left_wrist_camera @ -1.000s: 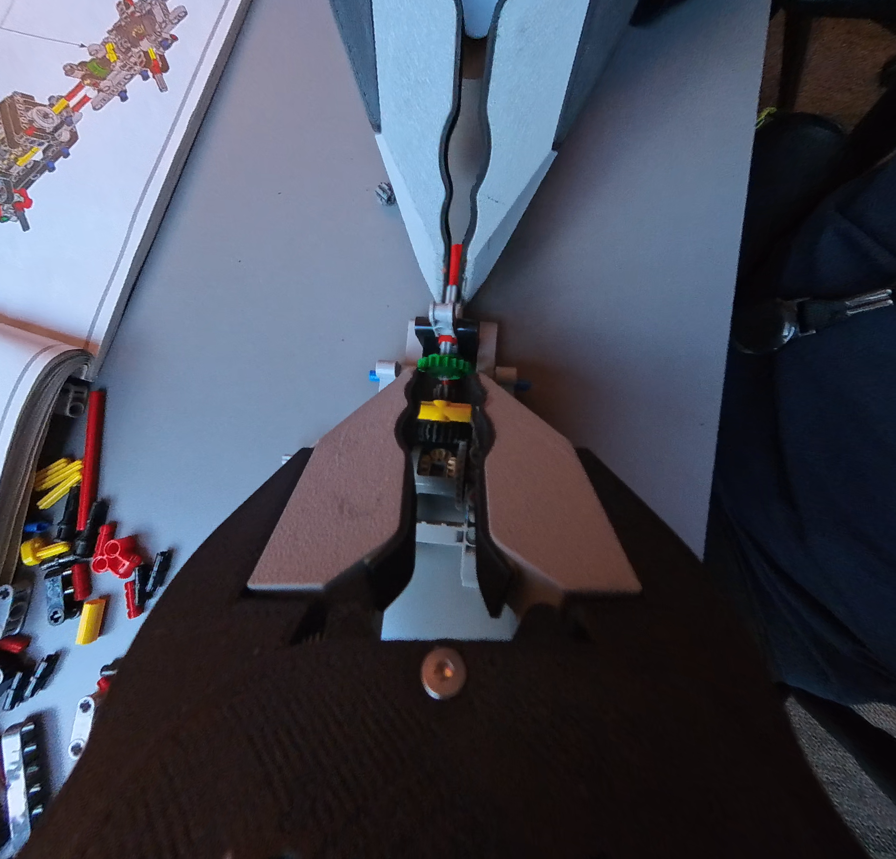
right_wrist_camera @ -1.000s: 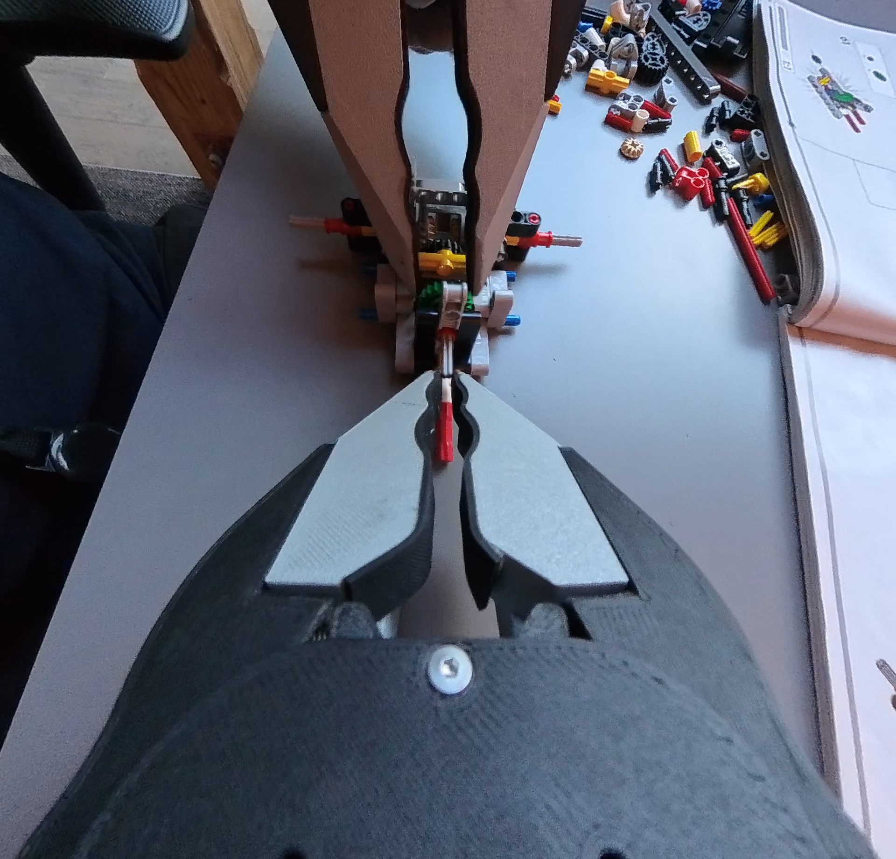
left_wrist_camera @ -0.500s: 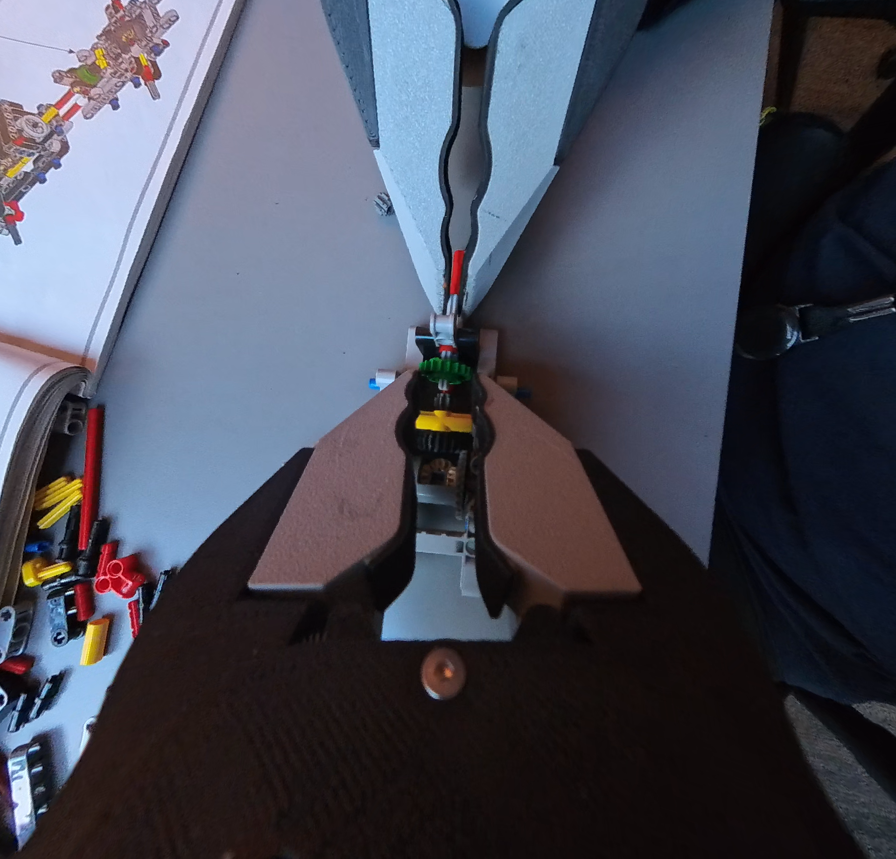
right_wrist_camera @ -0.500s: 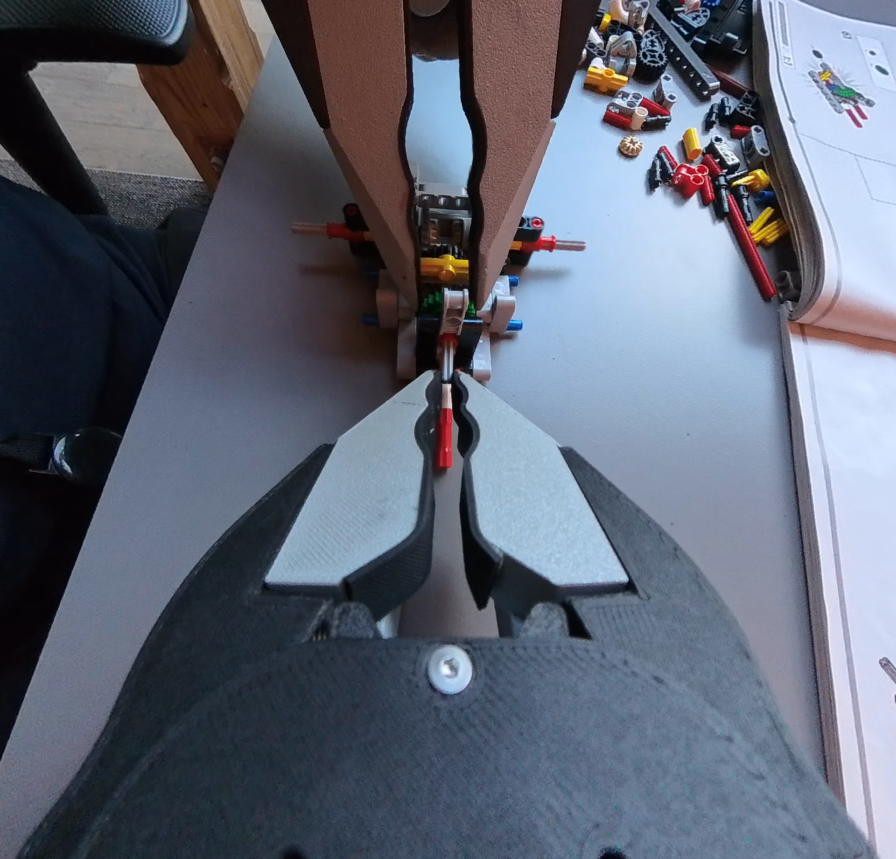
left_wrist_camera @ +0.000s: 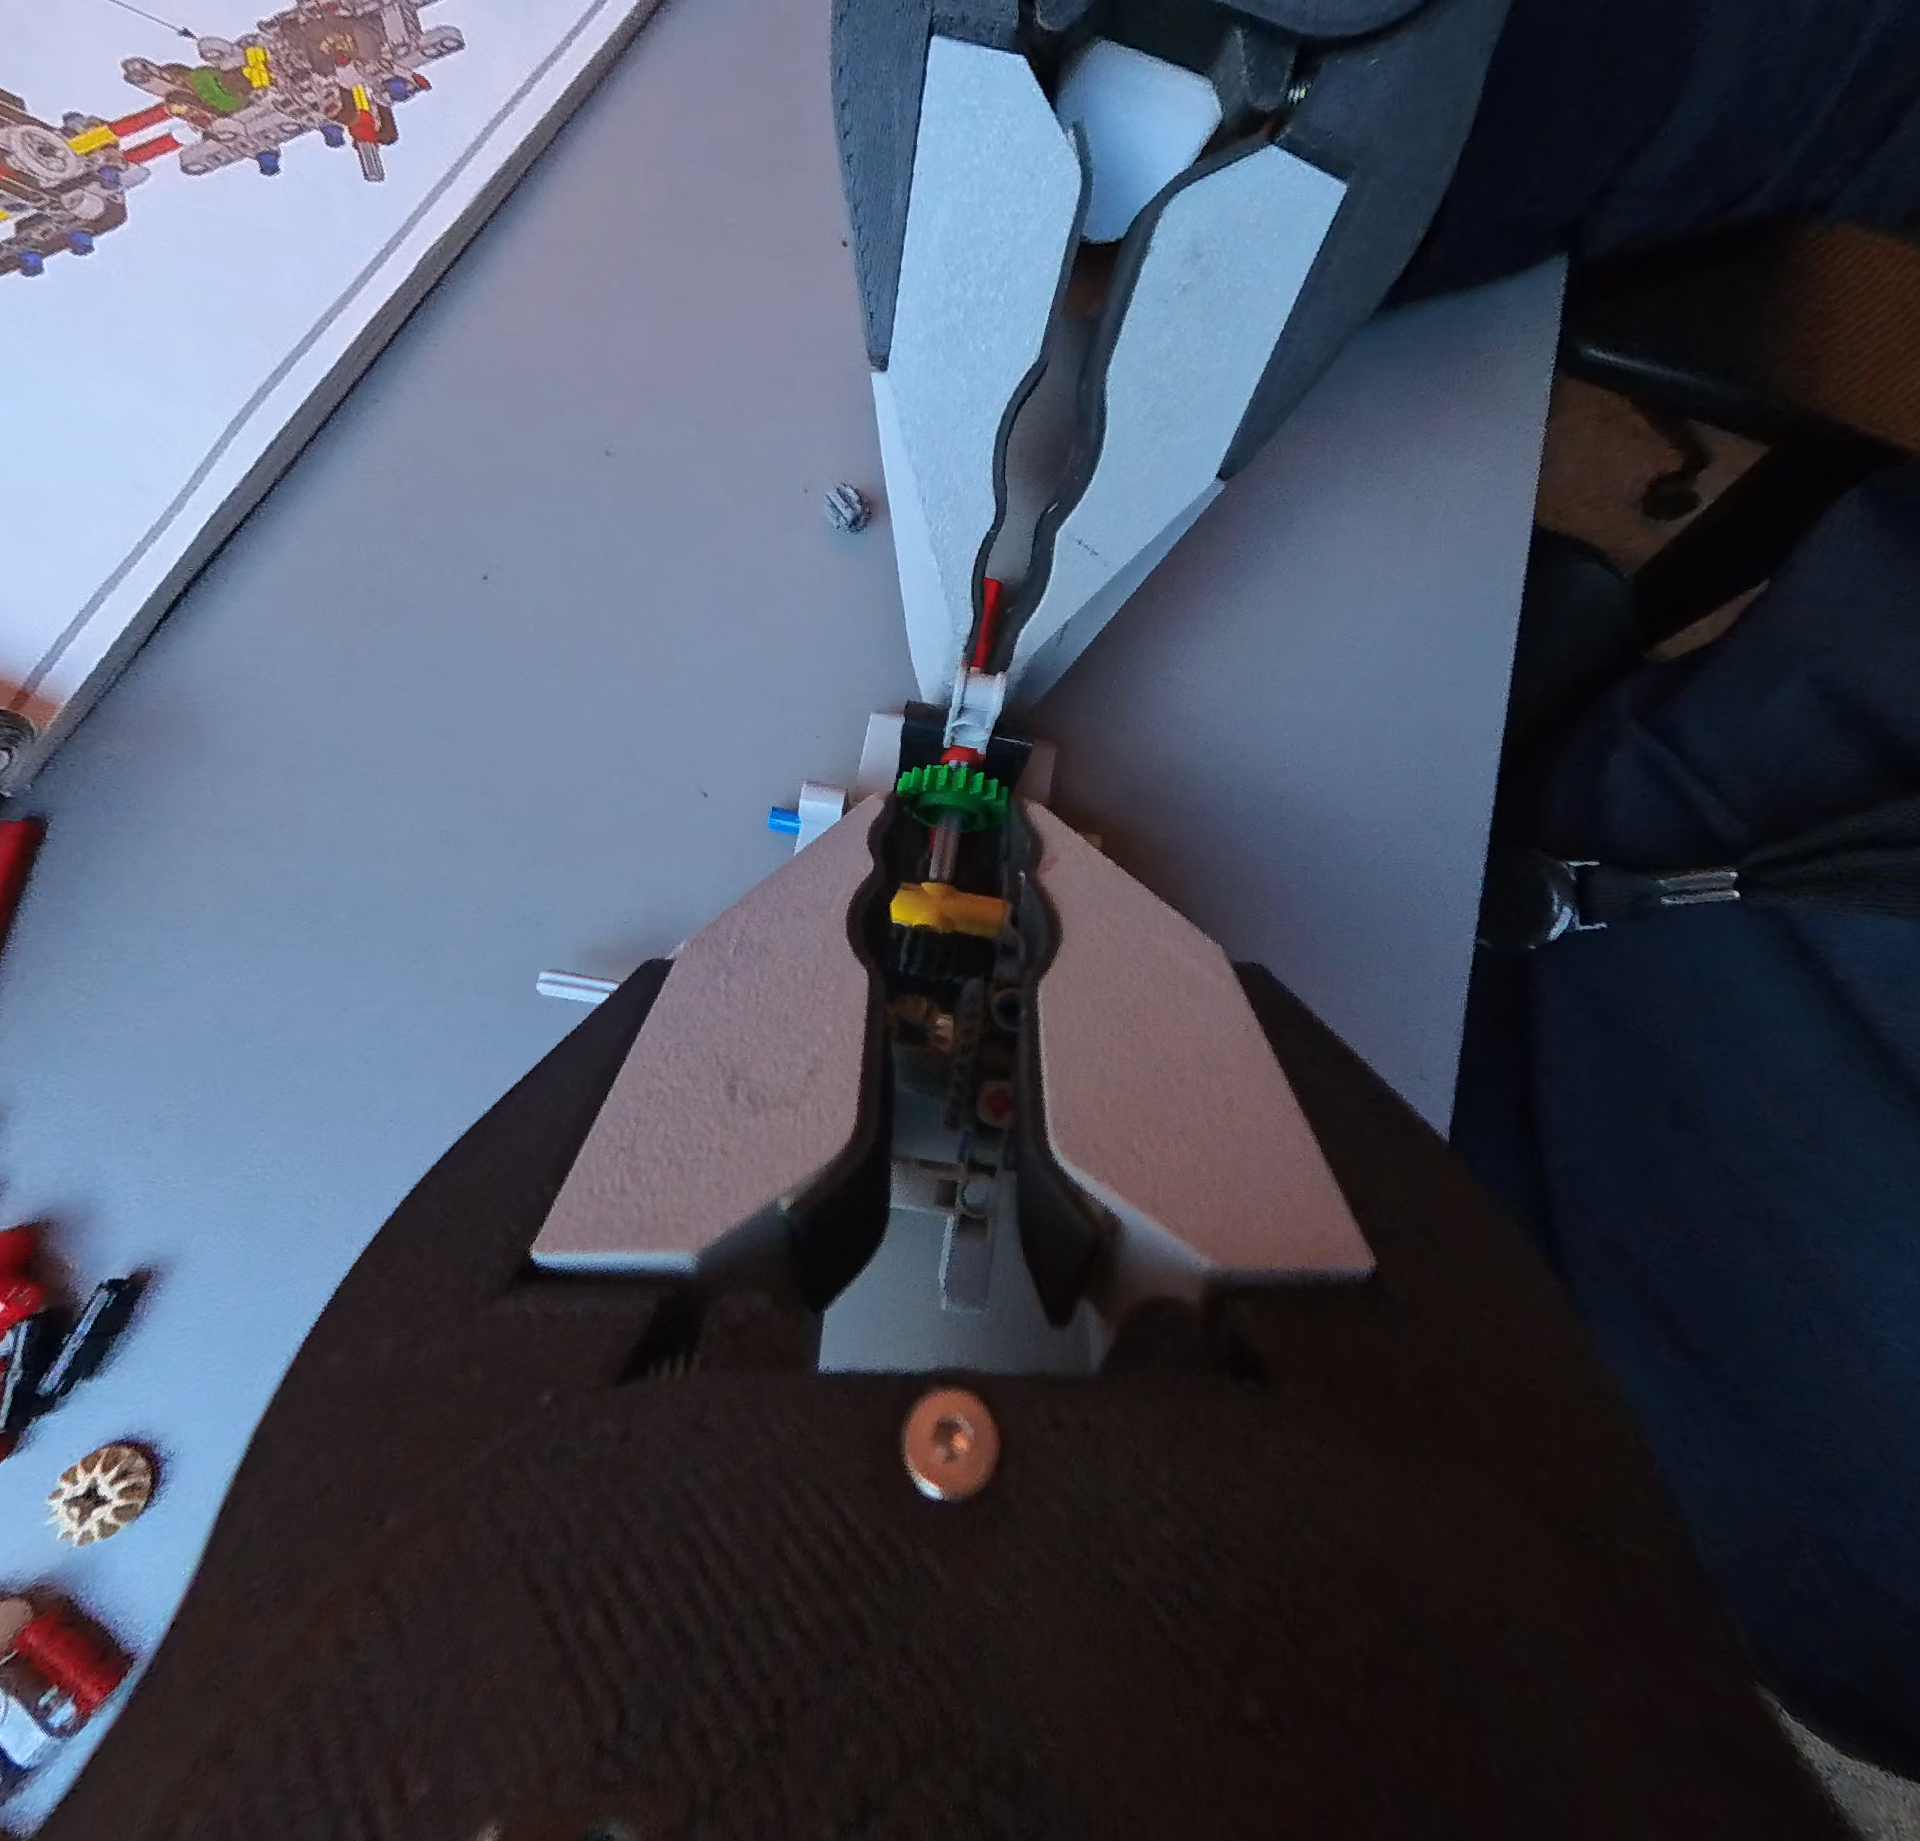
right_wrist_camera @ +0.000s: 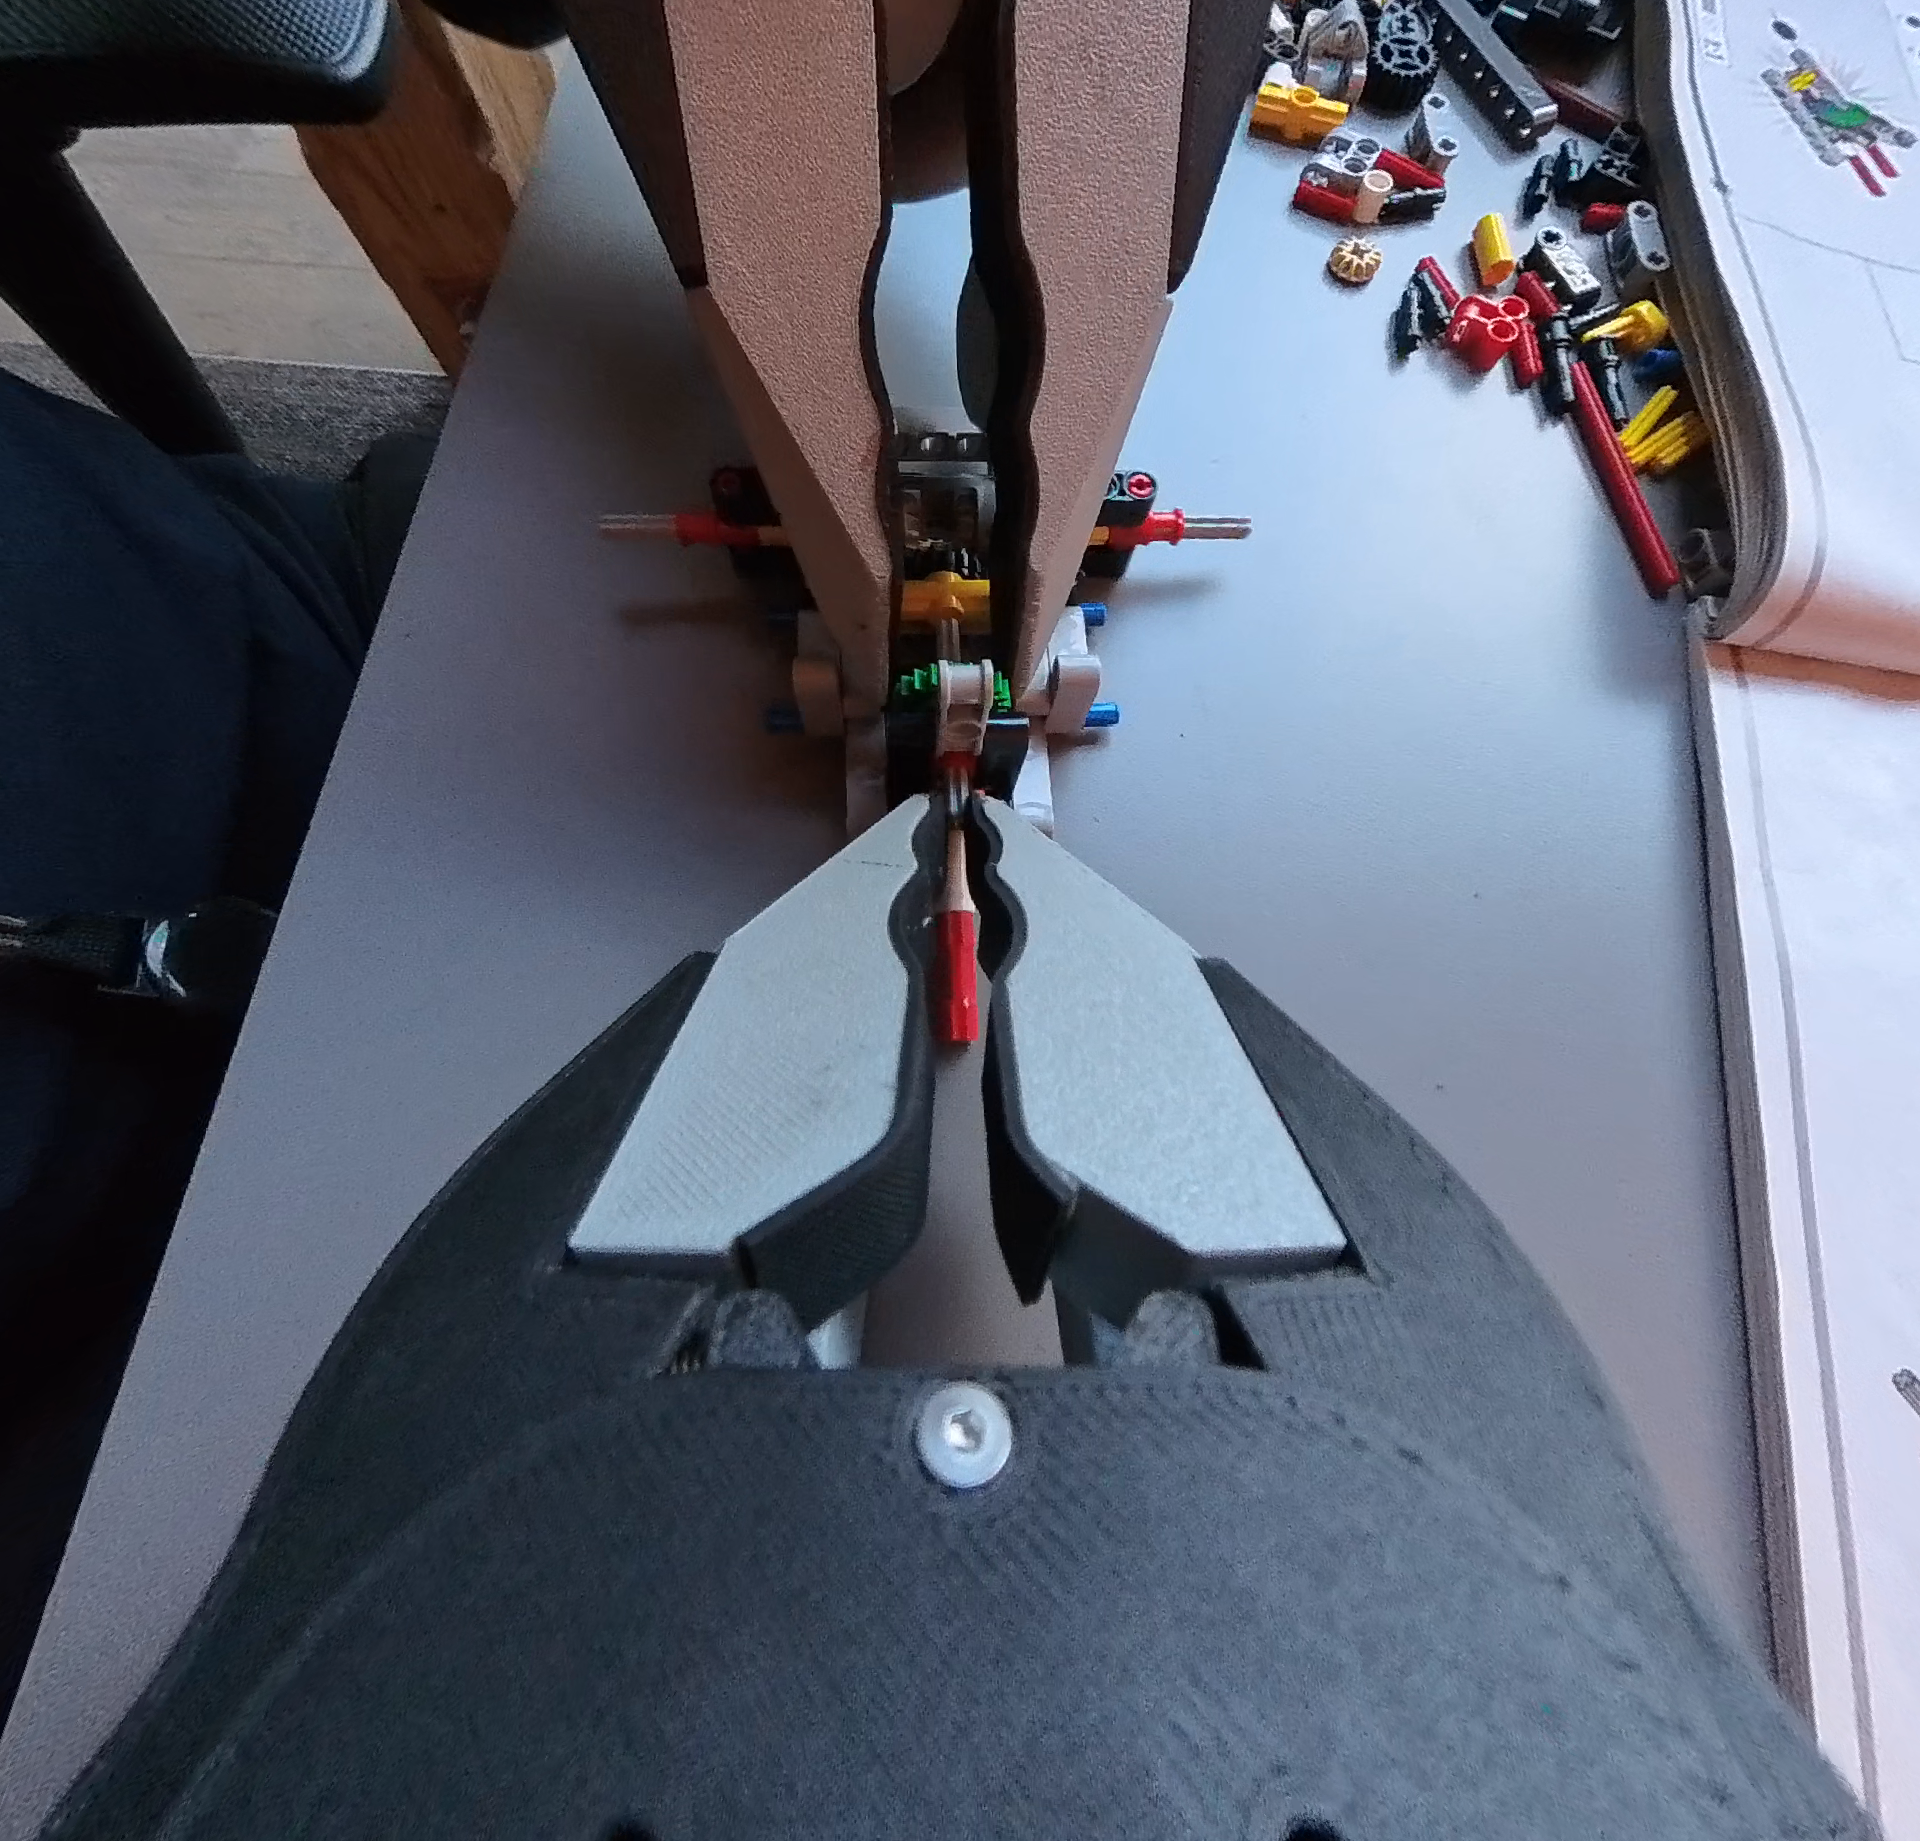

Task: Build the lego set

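My left gripper point(left_wrist_camera: 954, 804), with brown fingers, is shut on a small brick assembly point(left_wrist_camera: 945, 908) that rests on the grey table point(left_wrist_camera: 520, 752). The assembly has a green gear point(left_wrist_camera: 951, 794) and a yellow piece on a shaft. My right gripper point(right_wrist_camera: 956, 804), with grey fingers, faces it tip to tip and is shut on a red axle point(right_wrist_camera: 954, 970). The axle runs into a light grey connector point(right_wrist_camera: 964, 711) at the assembly's near end. The left wrist view also shows the right gripper point(left_wrist_camera: 982, 664) and the axle point(left_wrist_camera: 989, 612). The right wrist view also shows the left gripper point(right_wrist_camera: 948, 695).
An open instruction booklet point(right_wrist_camera: 1818, 285) lies along the table's side, also in the left wrist view point(left_wrist_camera: 260, 233). Several loose bricks point(right_wrist_camera: 1507, 305) lie beside it. A small grey gear point(left_wrist_camera: 847, 511) lies near the right gripper. A chair armrest point(right_wrist_camera: 187, 25) and a person's dark clothing point(left_wrist_camera: 1714, 1168) border the table edge.
Both grasps have held. The left wrist view has pulled back and tilted, so more of the right gripper shows. The axle and connector stay at the assembly's end.
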Demonstrator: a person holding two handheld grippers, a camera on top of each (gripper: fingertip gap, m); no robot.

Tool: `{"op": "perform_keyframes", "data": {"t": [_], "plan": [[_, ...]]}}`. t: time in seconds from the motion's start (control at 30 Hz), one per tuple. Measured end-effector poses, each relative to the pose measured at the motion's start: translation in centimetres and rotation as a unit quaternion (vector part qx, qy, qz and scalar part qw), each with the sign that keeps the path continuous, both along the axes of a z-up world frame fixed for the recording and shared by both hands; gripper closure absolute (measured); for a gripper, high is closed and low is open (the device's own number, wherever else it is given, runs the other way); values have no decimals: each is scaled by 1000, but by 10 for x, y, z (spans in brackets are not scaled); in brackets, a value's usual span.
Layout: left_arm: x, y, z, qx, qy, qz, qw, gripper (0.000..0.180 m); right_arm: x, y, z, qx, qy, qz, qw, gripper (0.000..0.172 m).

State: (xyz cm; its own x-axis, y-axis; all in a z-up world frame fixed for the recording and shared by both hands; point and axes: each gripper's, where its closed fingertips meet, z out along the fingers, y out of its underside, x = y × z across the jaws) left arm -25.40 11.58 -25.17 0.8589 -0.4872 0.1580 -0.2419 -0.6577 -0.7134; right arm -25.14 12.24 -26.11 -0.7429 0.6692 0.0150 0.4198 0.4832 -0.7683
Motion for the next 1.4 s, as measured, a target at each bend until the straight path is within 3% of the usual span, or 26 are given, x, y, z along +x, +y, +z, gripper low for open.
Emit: {"op": "perform_keyframes", "data": {"t": [0.17, 0.33, 0.73, 0.9, 1.0, 1.2, 1.3, 1.4], "plan": [[1, 5, -1, 26, 17, 14, 999, 165, 1, 4, 0, -3, -6, -2, 1000, 172], [-1, -4, -1, 25, 102, -22, 994, 165, 1, 1, 0, -7, 0, 3, 1000, 172], [-4, 1, -5, 5, 113, -50, 992, 179, 1, 3, 1, -13, 3, 6, 1000, 171], [-7, 4, -5, 5, 108, -30, 994, 180, 0, 4, 14, -51, 17, 1, 999, 137], [-7, 4, -5, 8, 94, -17, 995, 180, -5, -2, 21, -83, 20, -5, 996, 134], [-6, 7, -4, -2, 38, 21, 999, 180, -17, -5, 15, -34, 39, -24, 998, 146], [-5, 7, -3, -2, 51, 23, 998, 180, -16, -1, 15, 56, 44, -7, 997, 148], [0, 10, -3, 2, 55, 15, 998, 180, -17, 1, 28, 126, 32, 23, 991, 161]]}}
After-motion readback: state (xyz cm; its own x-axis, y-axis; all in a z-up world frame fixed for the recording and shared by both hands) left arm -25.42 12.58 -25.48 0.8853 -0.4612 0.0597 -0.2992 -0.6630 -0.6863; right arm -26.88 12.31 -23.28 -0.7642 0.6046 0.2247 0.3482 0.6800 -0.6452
